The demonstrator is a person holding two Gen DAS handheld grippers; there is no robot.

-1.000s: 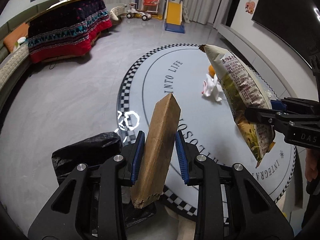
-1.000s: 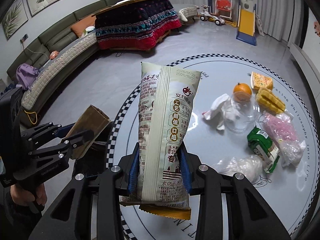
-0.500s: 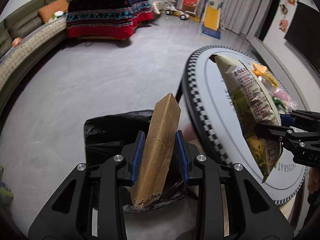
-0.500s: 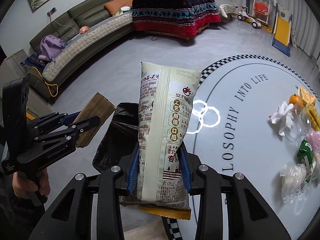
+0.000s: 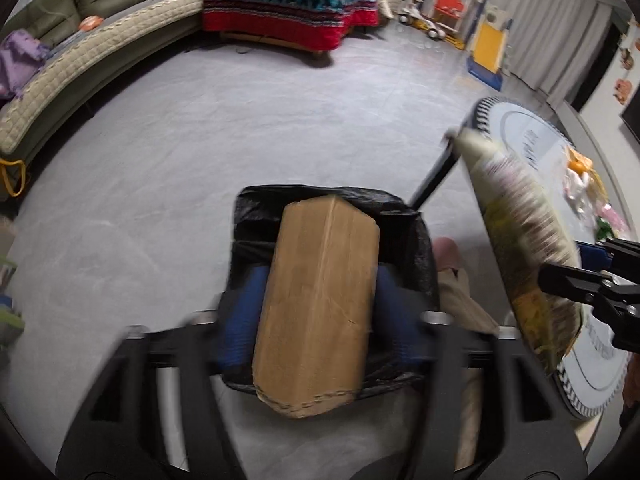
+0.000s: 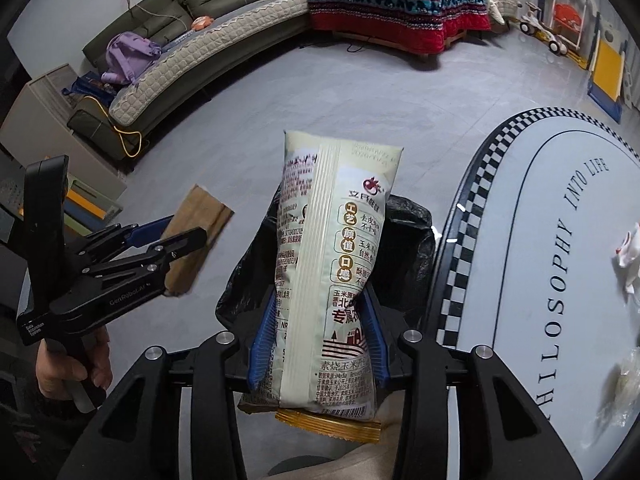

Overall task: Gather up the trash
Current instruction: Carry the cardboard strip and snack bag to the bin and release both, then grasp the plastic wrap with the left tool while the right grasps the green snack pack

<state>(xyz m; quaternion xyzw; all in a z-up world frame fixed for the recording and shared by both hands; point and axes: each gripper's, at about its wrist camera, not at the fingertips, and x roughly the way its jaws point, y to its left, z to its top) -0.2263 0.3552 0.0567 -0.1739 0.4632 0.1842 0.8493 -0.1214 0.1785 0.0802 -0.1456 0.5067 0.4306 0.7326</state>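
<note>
My left gripper is shut on a flattened brown cardboard piece and holds it right above the open black trash bag on the floor. That gripper and its cardboard also show at the left of the right wrist view. My right gripper is shut on a cream snack bag, upright above the same black bag. The snack bag shows blurred at the right of the left wrist view.
A round white table with a checkered rim stands to the right, with crumpled white paper and plastic wrap on it. A curved sofa, a table with a red patterned cover and toys stand farther back.
Both grippers swung left, away from the table and over the black bag. The cardboard now shows its broad face in the left wrist view, which is motion-blurred.
</note>
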